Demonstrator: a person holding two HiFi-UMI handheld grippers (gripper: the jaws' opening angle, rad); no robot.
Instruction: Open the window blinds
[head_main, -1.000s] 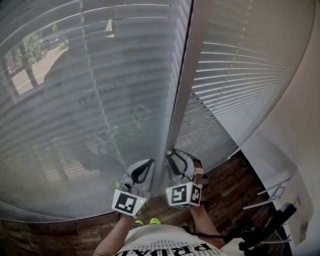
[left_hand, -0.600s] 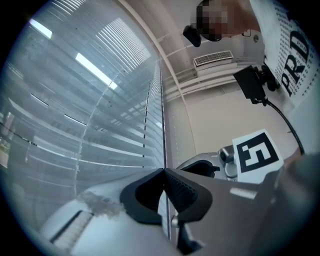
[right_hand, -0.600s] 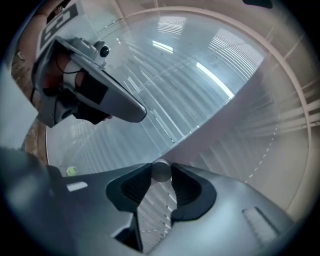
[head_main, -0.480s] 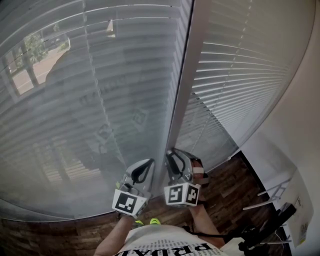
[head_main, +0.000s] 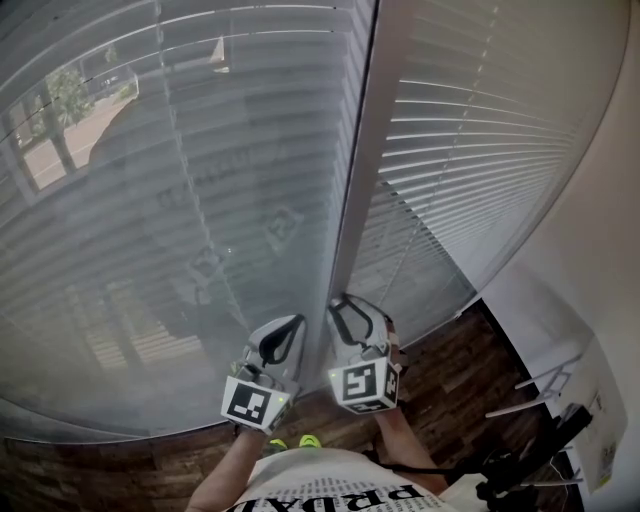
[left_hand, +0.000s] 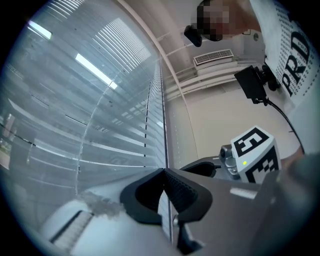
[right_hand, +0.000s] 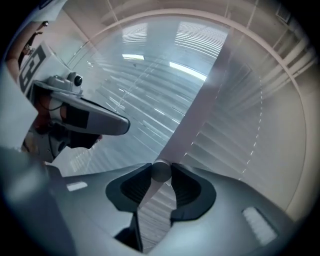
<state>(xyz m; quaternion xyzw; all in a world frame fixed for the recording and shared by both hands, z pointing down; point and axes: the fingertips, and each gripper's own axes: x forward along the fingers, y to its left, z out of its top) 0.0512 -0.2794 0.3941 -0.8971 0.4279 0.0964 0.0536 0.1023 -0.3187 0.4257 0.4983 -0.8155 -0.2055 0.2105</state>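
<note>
Two slatted window blinds hang side by side: the left blind (head_main: 180, 200), through which the outdoors shows faintly, and the right blind (head_main: 480, 150). A white frame post (head_main: 365, 170) stands between them. Low in the head view, my right gripper (head_main: 345, 310) is at the foot of the post. In the right gripper view it (right_hand: 161, 172) is shut on the round end of a blind wand (right_hand: 161, 171). My left gripper (head_main: 283, 335) is just left of it, tips against the left blind's edge. Its jaws (left_hand: 164, 173) meet at the tips, with nothing plain between them.
Dark wood floor (head_main: 470, 370) runs under the blinds. A white wall (head_main: 590, 270) closes the right side, with a white wire rack (head_main: 550, 385) and black gear (head_main: 540, 450) at its foot. The person's shirt (head_main: 330, 485) fills the bottom edge.
My right gripper has shifted slightly left and its marker cube has turned a little. The left gripper has barely moved. The slats look the same.
</note>
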